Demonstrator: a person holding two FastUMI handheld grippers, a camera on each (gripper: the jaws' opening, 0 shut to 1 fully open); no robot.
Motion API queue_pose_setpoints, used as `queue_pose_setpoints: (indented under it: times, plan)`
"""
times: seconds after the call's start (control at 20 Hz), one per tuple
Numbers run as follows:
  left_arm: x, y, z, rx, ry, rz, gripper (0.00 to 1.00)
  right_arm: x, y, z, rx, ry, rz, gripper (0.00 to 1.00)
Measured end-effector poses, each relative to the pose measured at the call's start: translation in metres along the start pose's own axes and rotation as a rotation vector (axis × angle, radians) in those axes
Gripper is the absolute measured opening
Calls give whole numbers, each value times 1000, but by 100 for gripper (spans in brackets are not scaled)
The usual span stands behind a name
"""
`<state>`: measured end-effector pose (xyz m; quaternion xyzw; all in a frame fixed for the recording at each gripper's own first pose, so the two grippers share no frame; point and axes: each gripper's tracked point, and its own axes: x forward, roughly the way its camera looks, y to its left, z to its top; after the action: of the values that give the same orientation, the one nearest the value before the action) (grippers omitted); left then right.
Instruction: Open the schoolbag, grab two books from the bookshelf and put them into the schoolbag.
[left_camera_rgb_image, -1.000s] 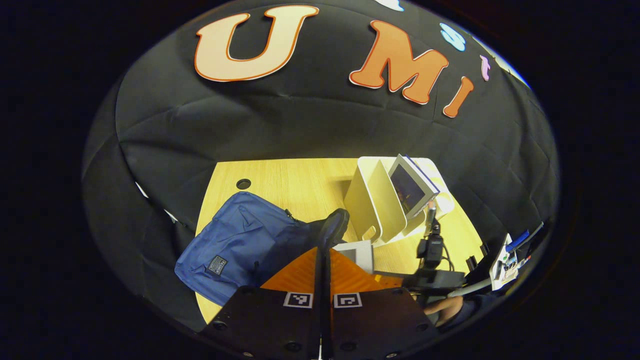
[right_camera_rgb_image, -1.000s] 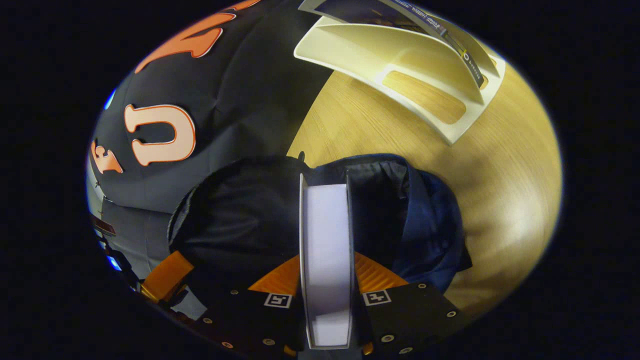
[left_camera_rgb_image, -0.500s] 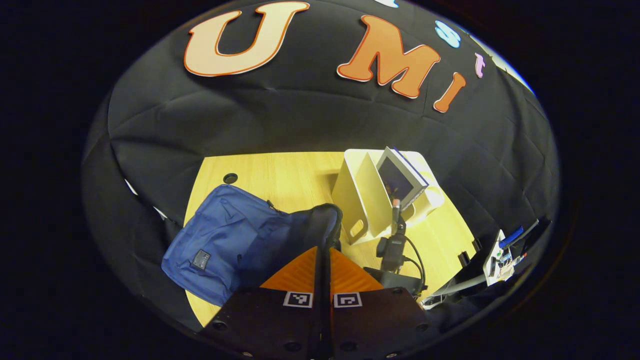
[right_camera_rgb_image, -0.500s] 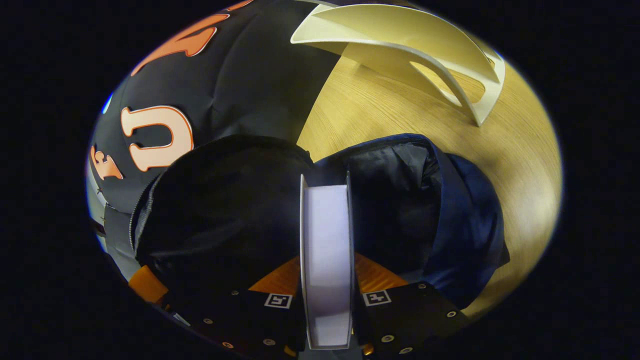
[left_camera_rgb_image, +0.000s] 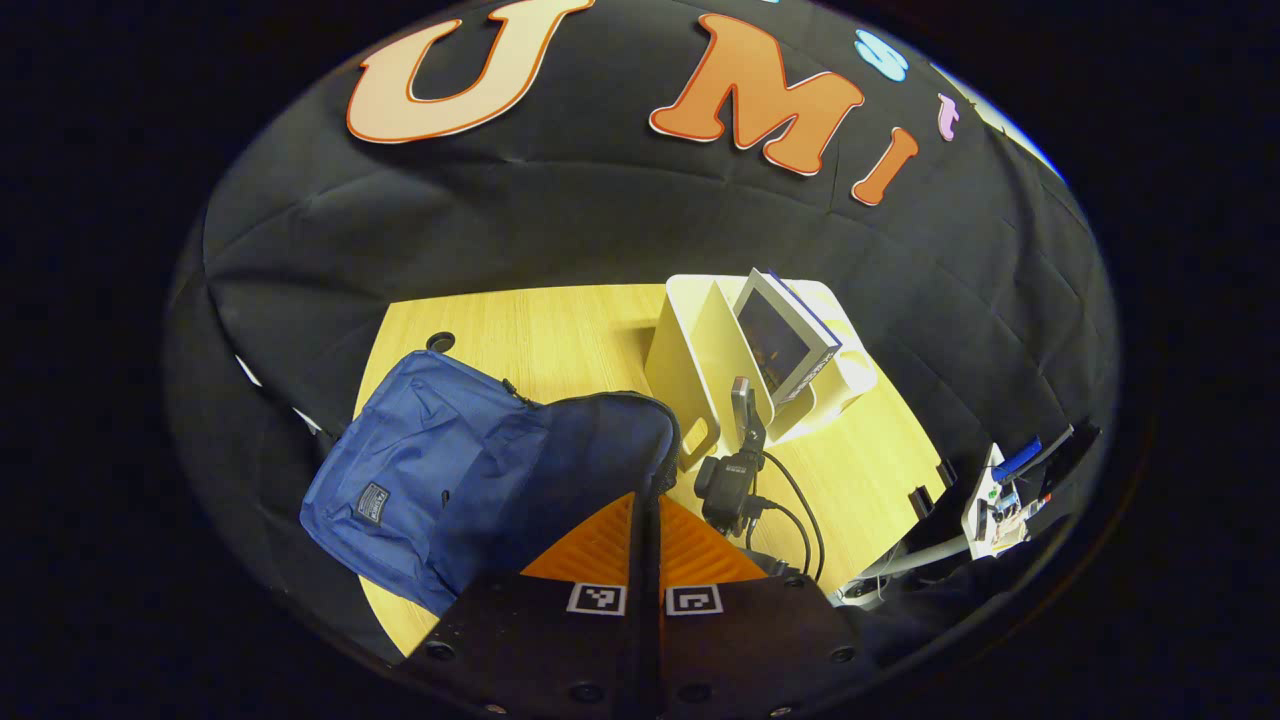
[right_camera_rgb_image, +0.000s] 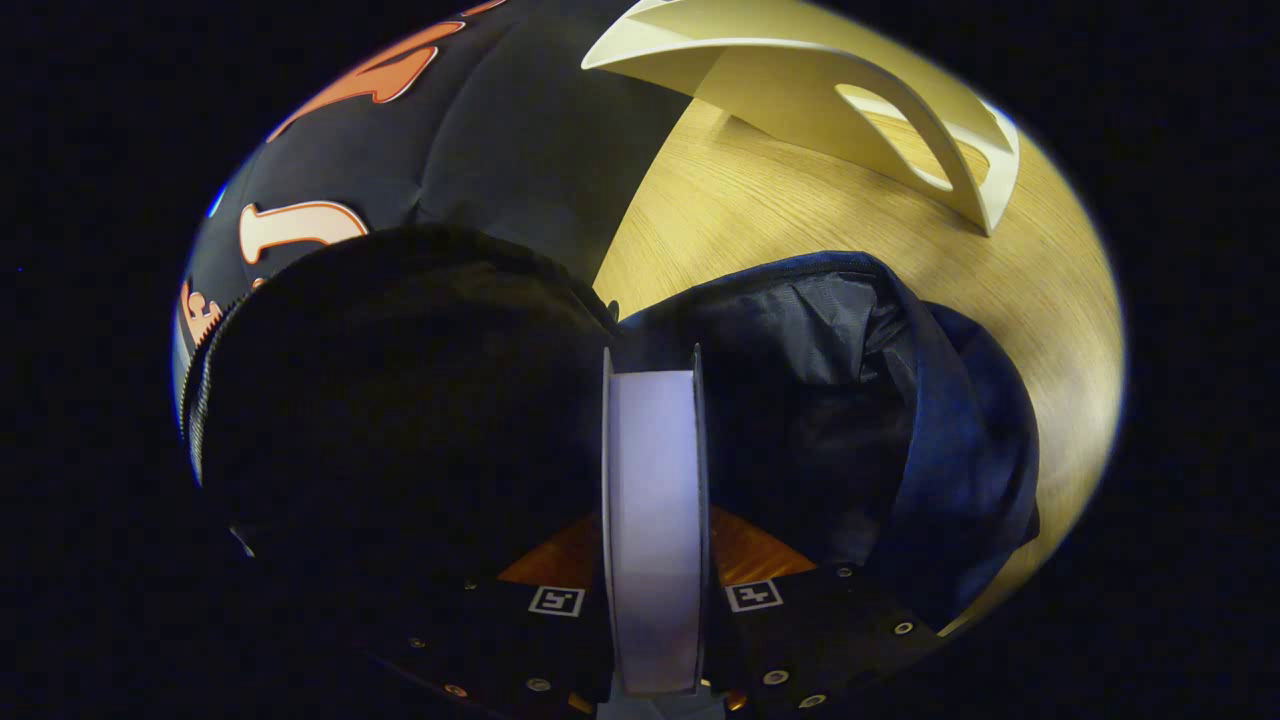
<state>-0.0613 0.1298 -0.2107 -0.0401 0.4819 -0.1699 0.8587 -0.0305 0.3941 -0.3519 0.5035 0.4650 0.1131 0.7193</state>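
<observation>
The blue schoolbag (left_camera_rgb_image: 440, 470) is lying on the wooden table (left_camera_rgb_image: 560, 330) with its top flap being lifted — the left gripper (left_camera_rgb_image: 646, 500) is pinching the flap's edge, its fingers pressed almost together on the fabric. In the right gripper view the schoolbag (right_camera_rgb_image: 900, 420) is gaping, its dark lining surrounding the book (right_camera_rgb_image: 655, 520) that the right gripper (right_camera_rgb_image: 655, 500) is clamping by both covers, fore-edge facing the camera. The book's far end is sitting inside the mouth; how deep I cannot tell, since the interior is too dark.

The cream bookshelf (left_camera_rgb_image: 710, 370) is standing just beside the bag's mouth, with one book (left_camera_rgb_image: 785, 335) leaning in its rear slot while the front slots are standing bare. In the right gripper view the bookshelf (right_camera_rgb_image: 850, 130) divider is showing at the top edge.

Compared with a second ago, the dark opening is taking up much more of the right gripper view and the wall behind is shrinking — the book is sinking further in. In the left gripper view the right gripper (left_camera_rgb_image: 735, 450), with its cable, is now lower and closer to the bag than before, and the flap is being held higher.

Open tabletop is stretching behind the bag toward the wall and to the right of the shelf; the bag's lower corner is reaching the table's near edge.
</observation>
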Motion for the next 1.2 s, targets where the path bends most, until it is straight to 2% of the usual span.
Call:
queue_pose_setpoints:
  times: [0.05, 0.1, 0.15, 0.2, 0.25, 0.35, 0.4, 0.45, 0.5, 0.55, 0.6, 0.7, 0.9, 1.2]
  plan:
    - [0, 1, 2, 7, -1, 7, 1, 4, 1, -1, 1, 10, 7, 37]
    - [0, 2, 2, 10, -2, 12, 1, 5, 2, -6, 16, 30, 11, 47]
    - [-1, 4, 1, 6, 0, 15, 1, 7, 2, -9, 31, 49, 11, 37]
    - [-3, 6, 0, 1, 1, 17, 0, 5, 1, -9, 47, 54, 5, 39]
    - [-3, 8, 2, -5, -1, 23, 0, 5, 0, -7, 49, 49, -15, 40]
    - [0, 12, 4, -12, -3, 37, 1, -4, -13, -5, 21, 53, -105, 46]
    - [-2, 14, 4, -14, -3, 39, 1, -4, -18, -11, 14, 82, -141, 56]
    - [-2, 15, 6, -18, -10, 44, 1, -8, -19, -15, 15, 114, -152, 44]
    - [-2, 16, 8, -22, -12, 43, 1, -13, -20, -21, 22, 141, -167, 58]
    - [-2, 17, 8, -28, -19, 46, 0, -18, -18, -23, 13, 162, -168, 64]
    - [-1, 18, 9, -33, -20, 47, 1, -26, -18, -28, -4, 183, -179, 89]
    - [-1, 20, 11, -46, -25, 50, 0, -38, -20, -30, -45, 211, -189, 96]
    - [2, 23, 12, -79, -32, 52, 0, -66, -17, -21, -113, 231, -205, 96]
    - [7, 22, 14, -111, -43, 54, 0, -128, -2, 33, -317, 124, -214, 96]
